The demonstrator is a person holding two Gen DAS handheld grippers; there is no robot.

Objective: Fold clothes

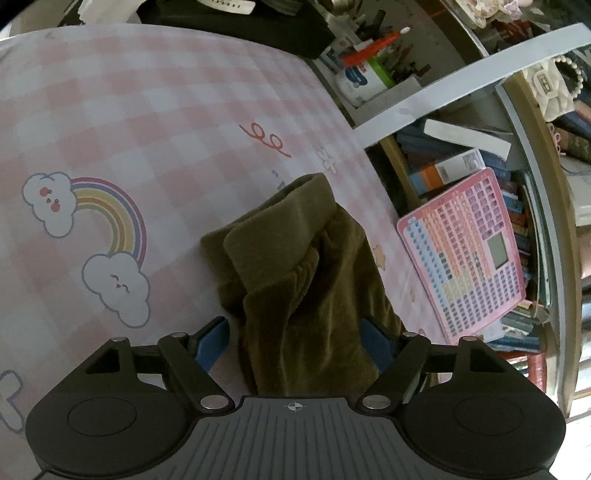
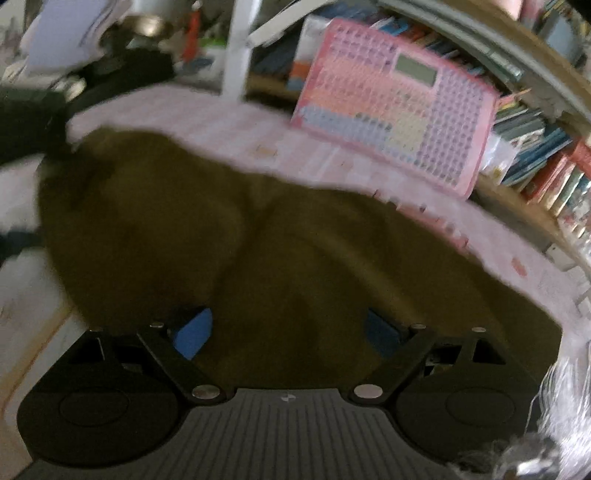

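Observation:
An olive-green fleece garment (image 1: 295,266) lies bunched on the pink checked tablecloth (image 1: 147,110), one cuffed end folded over toward the far side. My left gripper (image 1: 293,343) straddles its near part. Its left blue pad stands clear of the cloth, while the right pad is partly covered by it. In the blurred right wrist view the same garment (image 2: 221,221) spreads wide across the table. My right gripper (image 2: 288,332) hovers over its near edge, jaws wide apart, and nothing is pinched between the blue fingers (image 2: 194,336).
A pink toy keyboard pad (image 1: 465,254) leans at the table's right edge, seen also as a pad (image 2: 399,125) past the garment. Shelves of books (image 1: 461,162) stand behind it. A dark object (image 1: 240,26) sits at the table's far edge.

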